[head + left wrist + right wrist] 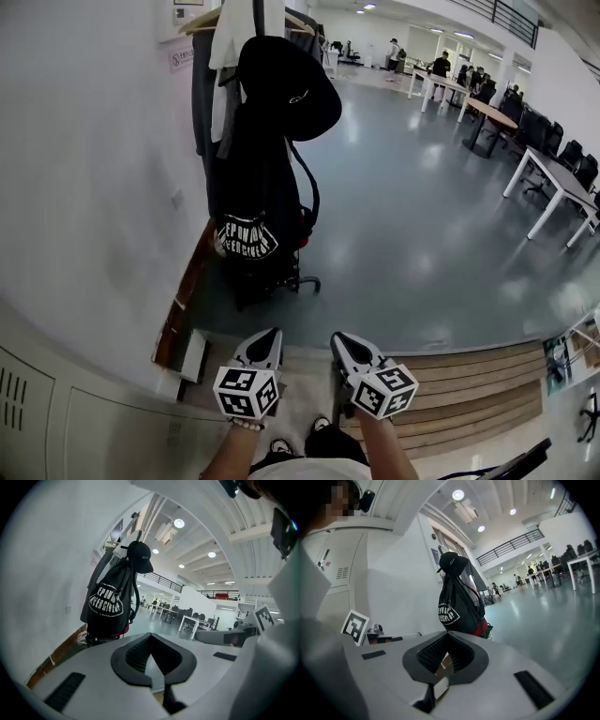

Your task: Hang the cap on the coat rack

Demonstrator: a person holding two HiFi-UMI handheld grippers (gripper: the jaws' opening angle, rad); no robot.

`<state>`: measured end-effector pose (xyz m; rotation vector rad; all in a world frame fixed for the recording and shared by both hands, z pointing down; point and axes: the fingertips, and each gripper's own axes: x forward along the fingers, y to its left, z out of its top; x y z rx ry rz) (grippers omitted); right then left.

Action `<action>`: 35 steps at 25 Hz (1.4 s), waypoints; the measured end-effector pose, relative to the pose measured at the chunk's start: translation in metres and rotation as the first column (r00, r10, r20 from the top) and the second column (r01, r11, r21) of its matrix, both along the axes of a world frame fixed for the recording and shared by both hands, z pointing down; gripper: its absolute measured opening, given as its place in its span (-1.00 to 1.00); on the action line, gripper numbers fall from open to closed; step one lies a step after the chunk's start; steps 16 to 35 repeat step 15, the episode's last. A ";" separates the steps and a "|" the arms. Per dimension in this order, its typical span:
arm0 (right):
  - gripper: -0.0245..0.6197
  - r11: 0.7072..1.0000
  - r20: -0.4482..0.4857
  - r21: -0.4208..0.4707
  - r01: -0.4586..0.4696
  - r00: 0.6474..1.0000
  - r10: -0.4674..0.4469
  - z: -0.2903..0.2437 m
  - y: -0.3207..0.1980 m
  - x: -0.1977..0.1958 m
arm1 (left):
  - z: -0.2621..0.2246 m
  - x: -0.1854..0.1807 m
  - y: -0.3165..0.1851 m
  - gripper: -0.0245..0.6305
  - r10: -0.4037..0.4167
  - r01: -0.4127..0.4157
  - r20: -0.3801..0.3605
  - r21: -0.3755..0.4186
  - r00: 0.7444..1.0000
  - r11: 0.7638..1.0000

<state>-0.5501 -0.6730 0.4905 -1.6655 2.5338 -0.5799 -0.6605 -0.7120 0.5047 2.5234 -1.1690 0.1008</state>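
The black cap [286, 84] hangs at the top of the coat rack [257, 17], over a black drawstring bag [247, 234] with white print. No gripper touches it. The left gripper view shows the cap [140, 555] above the bag [108, 603], well ahead of the jaws. From the right gripper view the cap [453, 562] and bag [453, 609] are likewise far off. My left gripper [271, 335] and right gripper [341, 339] are low, close to the person's body, side by side. Both are shut and hold nothing: left gripper [150, 636], right gripper [446, 636].
A white wall [84, 187] runs along the left of the rack, with white and grey garments [223, 66] on hangers. White tables [553, 178] with black chairs line the right. People [439, 66] stand far back. Wooden flooring [487, 375] lies beside my feet.
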 end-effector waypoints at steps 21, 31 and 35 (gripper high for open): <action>-0.91 0.999 -0.073 0.040 -0.030 0.997 0.033 -0.031 0.011 0.024 | -0.031 0.039 0.018 -0.91 0.058 -0.057 -0.015 0.053 0.998 0.997; -0.91 0.999 -0.073 0.040 -0.030 0.997 0.033 -0.031 0.011 0.024 | -0.031 0.039 0.018 -0.91 0.058 -0.057 -0.015 0.053 0.998 0.997; -0.91 0.999 -0.073 0.040 -0.030 0.997 0.033 -0.031 0.011 0.024 | -0.031 0.039 0.018 -0.91 0.058 -0.057 -0.015 0.053 0.998 0.997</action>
